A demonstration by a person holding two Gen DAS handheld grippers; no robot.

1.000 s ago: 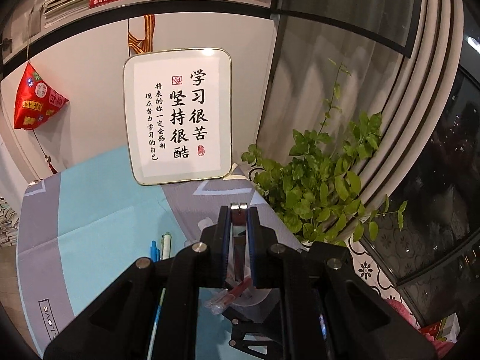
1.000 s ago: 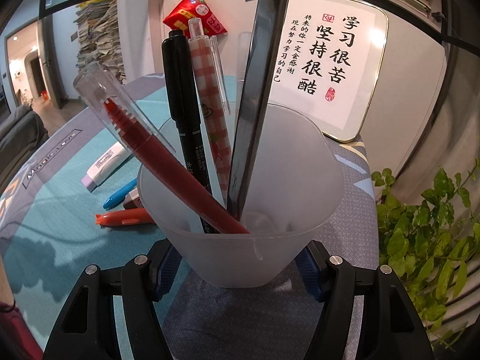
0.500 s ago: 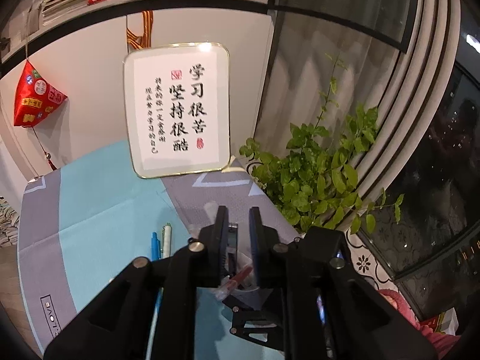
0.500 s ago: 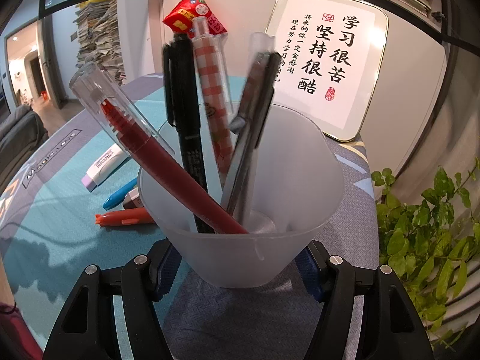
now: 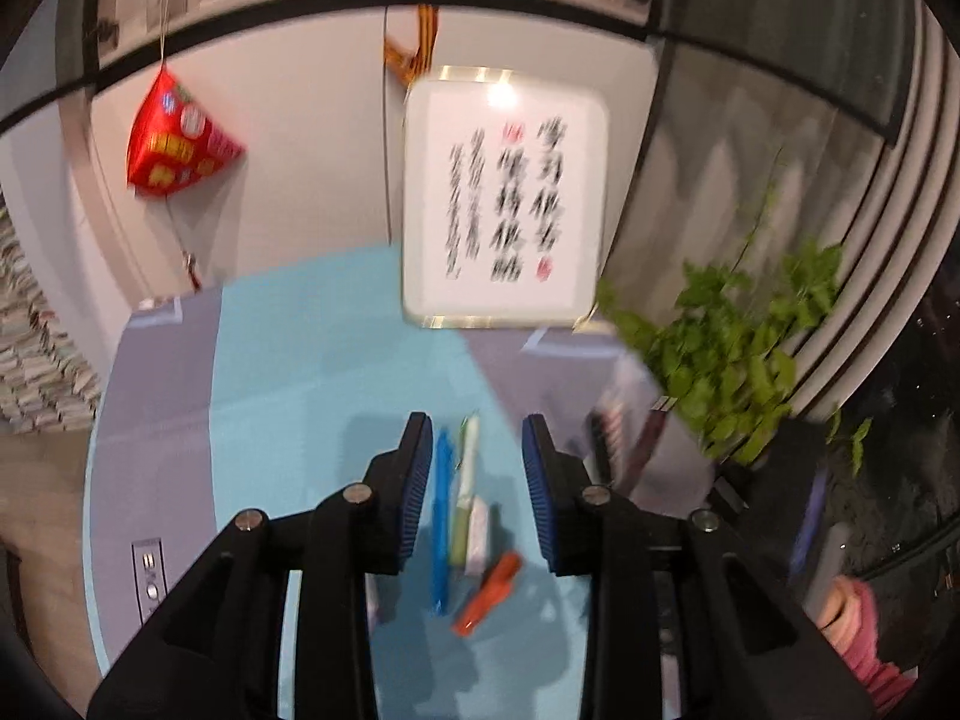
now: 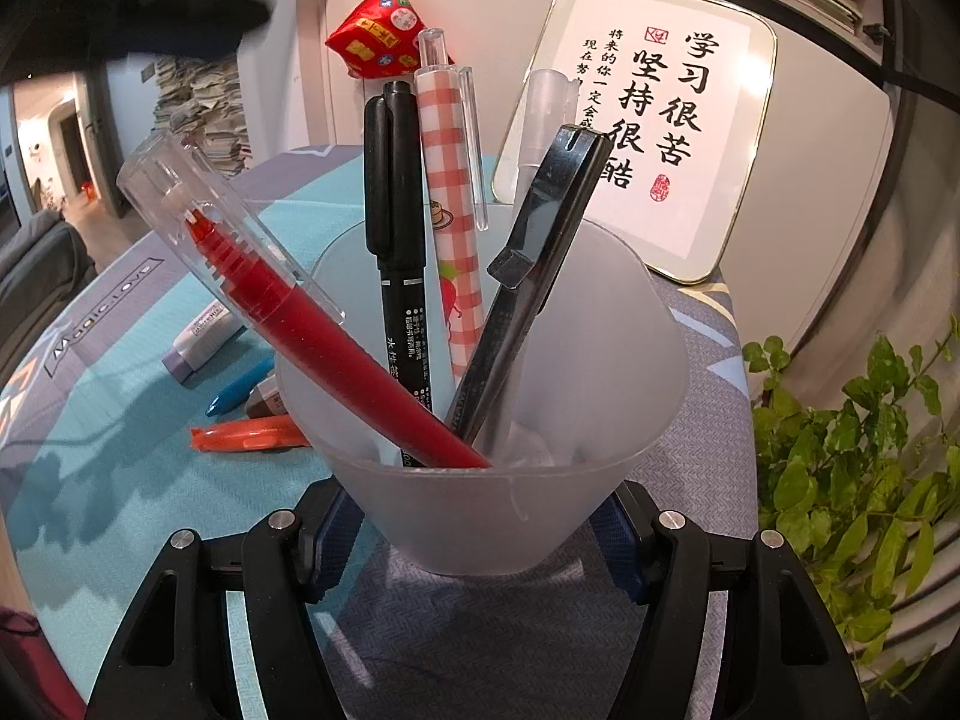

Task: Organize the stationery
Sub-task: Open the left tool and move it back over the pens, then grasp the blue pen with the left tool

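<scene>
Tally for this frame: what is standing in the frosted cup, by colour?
Standing in the cup:
Red: 1, the red pen with a clear cap
Black: 2, the black marker and the black clip pen
Red-and-white checked: 1, the checked pen
Frosted clear: 1, the frosted pen, mostly hidden behind the others
Total: 5

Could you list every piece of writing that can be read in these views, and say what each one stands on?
"学习很苦 坚持很酷": large brush characters on the framed sign, partly hidden by pens.
"将来的你一定会感…", "现在努…": small columns on that sign, cut off by pens.
"Magic.Love": tablecloth.
"水性笔": black marker; its smaller print is unreadable.
Red seals on the sign, red hanging pouch, correction tape: too small.
Left wrist view: blurred, unreadable.
</scene>
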